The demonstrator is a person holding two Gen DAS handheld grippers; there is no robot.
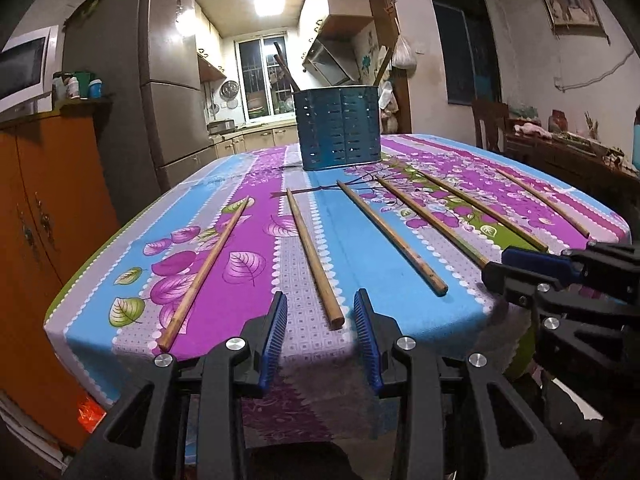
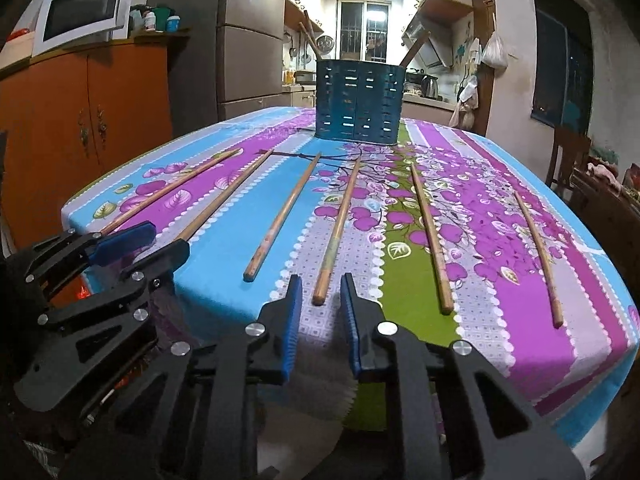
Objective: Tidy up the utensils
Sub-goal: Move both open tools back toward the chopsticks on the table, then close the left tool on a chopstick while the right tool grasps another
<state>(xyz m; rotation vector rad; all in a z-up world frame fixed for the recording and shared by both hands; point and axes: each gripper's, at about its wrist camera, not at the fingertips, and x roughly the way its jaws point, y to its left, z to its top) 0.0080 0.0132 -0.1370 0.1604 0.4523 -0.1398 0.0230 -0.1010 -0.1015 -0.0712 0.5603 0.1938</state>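
Several wooden chopsticks lie side by side on a flowered tablecloth (image 1: 356,236). Behind them stands a blue perforated utensil holder (image 1: 338,128) (image 2: 358,100) with a few sticks poking out of it. My left gripper (image 1: 320,304) is open at the near table edge. The near end of the second chopstick from the left (image 1: 312,256) lies between its blue pads, untouched. My right gripper (image 2: 321,284) is open too, with a narrower gap. It straddles the near end of the fourth chopstick (image 2: 340,228), and its pads stand clear of the stick. Each gripper shows at the side of the other's view.
An orange cabinet (image 1: 52,216) with a microwave (image 2: 84,12) on top stands to the left. A grey fridge (image 1: 160,80) stands behind it. A wooden chair (image 1: 490,120) and a cluttered sideboard are on the right. The tablecloth hangs over the near table edge.
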